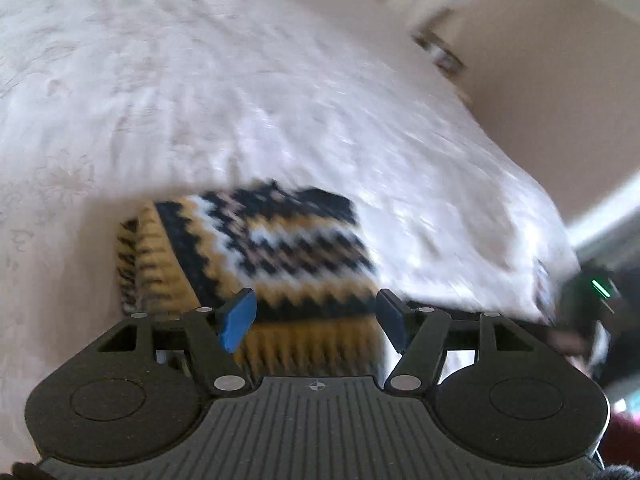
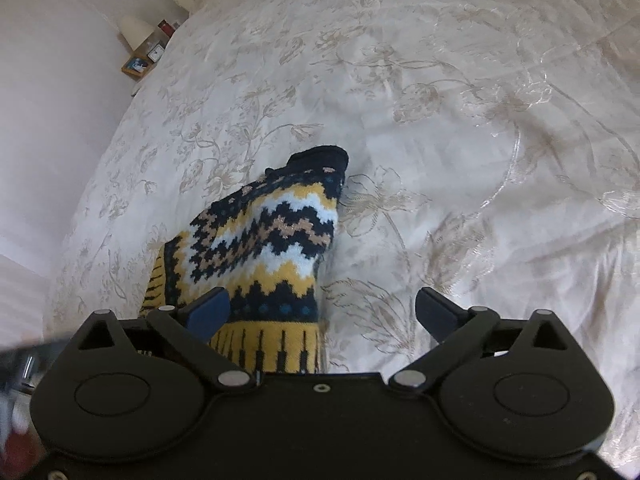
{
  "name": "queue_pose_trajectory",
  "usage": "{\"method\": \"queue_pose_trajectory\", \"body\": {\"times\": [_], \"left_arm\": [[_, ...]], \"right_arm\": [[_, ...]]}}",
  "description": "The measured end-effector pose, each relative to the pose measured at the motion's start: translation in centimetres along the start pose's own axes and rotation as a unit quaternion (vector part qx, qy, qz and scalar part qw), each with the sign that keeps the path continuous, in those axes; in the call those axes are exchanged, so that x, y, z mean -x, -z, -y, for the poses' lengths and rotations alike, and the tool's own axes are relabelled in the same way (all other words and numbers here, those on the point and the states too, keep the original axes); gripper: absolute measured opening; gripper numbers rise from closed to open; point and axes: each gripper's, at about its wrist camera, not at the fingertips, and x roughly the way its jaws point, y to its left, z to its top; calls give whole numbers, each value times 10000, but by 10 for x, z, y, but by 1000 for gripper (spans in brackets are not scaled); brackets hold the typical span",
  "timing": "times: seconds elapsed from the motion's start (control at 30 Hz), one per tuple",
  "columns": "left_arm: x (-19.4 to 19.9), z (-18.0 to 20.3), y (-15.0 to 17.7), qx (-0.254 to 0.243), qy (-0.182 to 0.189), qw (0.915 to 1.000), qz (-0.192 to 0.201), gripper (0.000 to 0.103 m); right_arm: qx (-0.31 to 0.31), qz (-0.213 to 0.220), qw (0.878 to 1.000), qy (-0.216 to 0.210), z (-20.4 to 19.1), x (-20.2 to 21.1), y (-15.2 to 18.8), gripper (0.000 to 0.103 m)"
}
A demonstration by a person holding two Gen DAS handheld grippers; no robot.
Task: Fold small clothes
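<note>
A folded knit garment (image 1: 280, 256) with yellow, navy, white and tan zigzag bands lies on the white floral bedspread (image 1: 200, 80). My left gripper (image 1: 316, 316) is open just above its near yellow ribbed hem, holding nothing; the left wrist view is motion-blurred. In the right wrist view the same garment (image 2: 272, 248) lies ahead and to the left. My right gripper (image 2: 324, 312) is open and empty, its left finger over the garment's hem, its right finger over bare bedspread (image 2: 460, 140).
The bed's edge runs along the left in the right wrist view, with a wooden bedside table (image 2: 144, 56) holding a lamp and small items by the wall. The other gripper's body (image 1: 596, 300) shows at the right edge of the left wrist view.
</note>
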Motion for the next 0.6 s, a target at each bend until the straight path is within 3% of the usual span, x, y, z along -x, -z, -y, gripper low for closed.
{"method": "queue_pose_trajectory", "body": {"times": [0.07, 0.2, 0.47, 0.6], "left_arm": [[-16, -11, -1, 155, -353, 9992, 43, 64], [-33, -48, 19, 548, -1068, 9920, -381, 64], [-14, -57, 41, 562, -1205, 9908, -260, 64], [-21, -54, 38, 557, -1276, 9898, -288, 64]], "right_arm": [[8, 2, 10000, 8, 1, 2, 1, 101], [30, 21, 10000, 41, 3, 4, 1, 102], [178, -61, 9998, 52, -7, -18, -19, 103], [742, -713, 9917, 767, -17, -68, -23, 102]]}}
